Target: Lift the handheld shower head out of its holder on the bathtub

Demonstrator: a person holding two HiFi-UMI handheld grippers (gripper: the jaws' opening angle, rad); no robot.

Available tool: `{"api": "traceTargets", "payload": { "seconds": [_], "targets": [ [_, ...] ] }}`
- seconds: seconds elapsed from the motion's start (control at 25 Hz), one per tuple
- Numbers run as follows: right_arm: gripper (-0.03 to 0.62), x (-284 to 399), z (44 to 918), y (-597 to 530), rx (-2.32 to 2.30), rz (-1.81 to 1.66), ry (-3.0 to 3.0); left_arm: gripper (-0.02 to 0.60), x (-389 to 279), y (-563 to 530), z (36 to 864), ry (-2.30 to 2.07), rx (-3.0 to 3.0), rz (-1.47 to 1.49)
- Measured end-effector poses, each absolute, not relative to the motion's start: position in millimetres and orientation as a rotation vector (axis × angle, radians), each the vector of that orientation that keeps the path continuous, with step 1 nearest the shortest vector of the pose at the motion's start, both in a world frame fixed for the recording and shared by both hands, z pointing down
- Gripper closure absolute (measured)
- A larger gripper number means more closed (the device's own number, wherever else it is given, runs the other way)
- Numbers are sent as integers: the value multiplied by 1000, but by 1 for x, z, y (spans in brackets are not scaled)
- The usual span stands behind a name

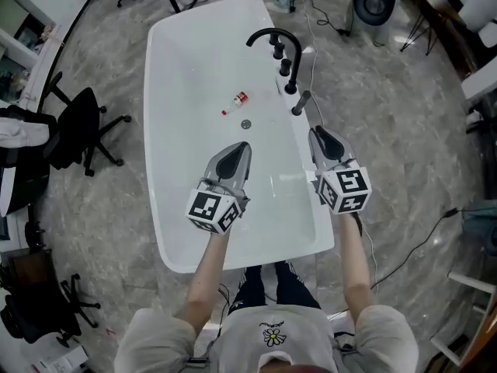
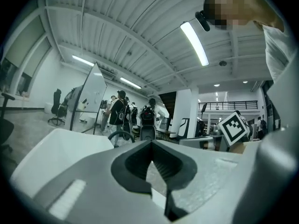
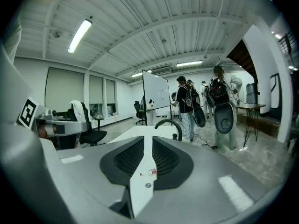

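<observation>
The dark handheld shower head (image 1: pixel 301 102) stands in its holder on the right rim of the white bathtub (image 1: pixel 167 68), just this side of the black arched faucet (image 1: pixel 272 36) and its knobs. My right gripper (image 1: pixel 316 133) hovers over that rim a short way in front of the shower head, its jaws a narrow slit apart with nothing between them. My left gripper (image 1: pixel 242 147) hangs over the middle of the tub, jaws closed at the tips and empty. The right gripper (image 3: pixel 148 141) view shows the faucet (image 3: pixel 168 124) ahead; the shower head is hidden there.
A small red-and-white bottle (image 1: pixel 235 101) lies in the tub near the drain (image 1: pixel 246 123). Black office chairs (image 1: pixel 81 127) stand at the left. Cables run over the marble floor (image 1: pixel 404 154) to the right. Several people with backpacks (image 3: pixel 205 97) stand beyond the tub's far end.
</observation>
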State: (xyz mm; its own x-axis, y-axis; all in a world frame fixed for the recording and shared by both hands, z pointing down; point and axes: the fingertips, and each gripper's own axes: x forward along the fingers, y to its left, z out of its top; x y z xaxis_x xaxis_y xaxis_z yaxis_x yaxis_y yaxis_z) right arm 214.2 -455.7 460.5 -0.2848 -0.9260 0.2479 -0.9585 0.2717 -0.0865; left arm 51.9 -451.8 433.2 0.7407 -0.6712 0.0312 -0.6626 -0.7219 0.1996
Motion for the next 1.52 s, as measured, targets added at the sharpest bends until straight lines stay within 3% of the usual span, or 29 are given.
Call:
{"api": "traceTargets", "payload": {
  "seconds": [0.2, 0.4, 0.48, 0.68, 0.96, 1.28, 1.52],
  "targets": [
    [489, 244, 565, -522, 1782, 378, -2245, 580, 64, -484, 521, -1042, 2661, -22],
    [376, 261, 660, -596, 1770, 491, -2187, 580, 71, -523, 586, -1050, 2615, -19],
    [358, 266, 693, -619, 1787, 544, -2155, 580, 72, -532, 606, -1042, 2608, -11],
    [382, 278, 768, -633, 1835, 664, -2013, 580, 67, -529, 657, -1006, 2585, 53],
    [422, 273, 797, -651, 1760, 548, -1965, 580, 70, -534, 691, -1005, 2538, 39],
    [444, 271, 795, -660, 1747, 456, -1946, 580, 60, -533, 696, -1022, 2547, 64],
    [444, 265, 736, -655, 1841, 329, -1989, 580, 41, -535, 671, -1076, 2552, 16]
  ]
}}
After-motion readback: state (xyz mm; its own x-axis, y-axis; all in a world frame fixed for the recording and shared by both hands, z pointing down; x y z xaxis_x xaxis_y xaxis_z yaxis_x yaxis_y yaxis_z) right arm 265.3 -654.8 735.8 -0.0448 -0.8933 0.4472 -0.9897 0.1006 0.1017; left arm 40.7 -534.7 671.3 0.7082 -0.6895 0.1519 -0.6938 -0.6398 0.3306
